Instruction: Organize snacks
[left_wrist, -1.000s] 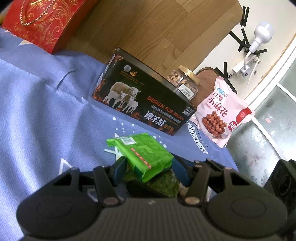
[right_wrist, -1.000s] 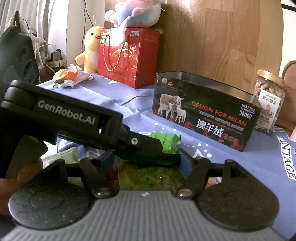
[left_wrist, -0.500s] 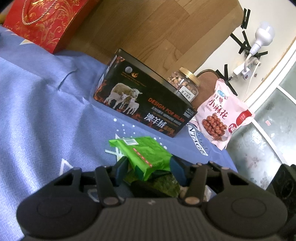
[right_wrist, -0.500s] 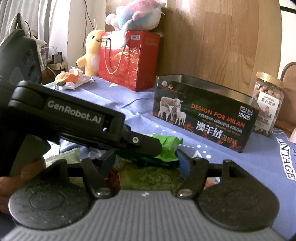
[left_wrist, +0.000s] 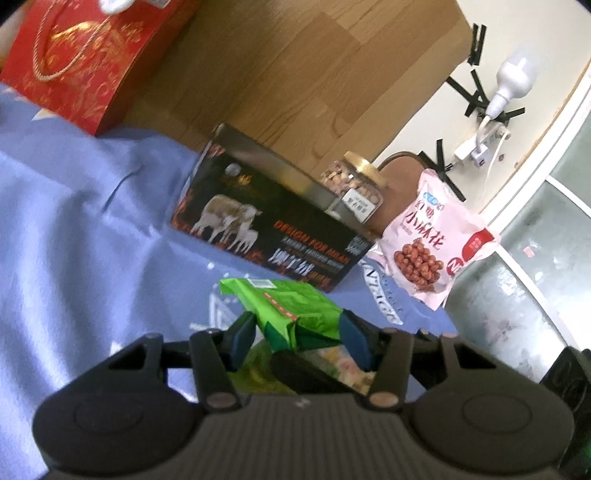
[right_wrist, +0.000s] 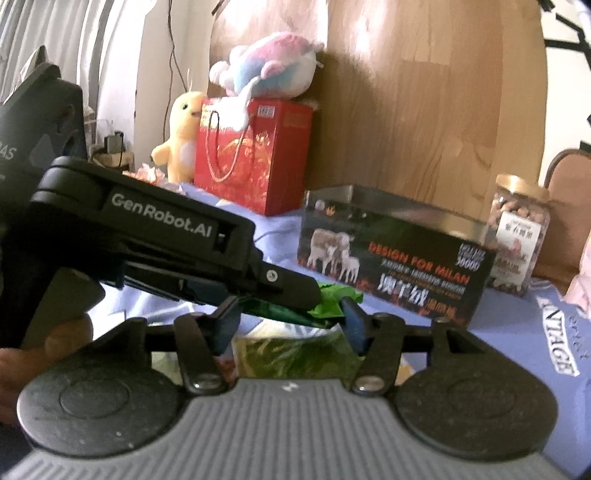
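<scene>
Judging from the empty black sheep-printed tin box (left_wrist: 266, 225), little is done; the crinkled green snack packet (left_wrist: 295, 314), raised near it, is pinched by the left tongs (left_wrist: 295, 332), while the right tongs (right_wrist: 291, 325) have just been closing around its end, contact unclear.

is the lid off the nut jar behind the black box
No, the nut jar still has its gold lid on top, standing closed behind the right end of the black box.
</scene>
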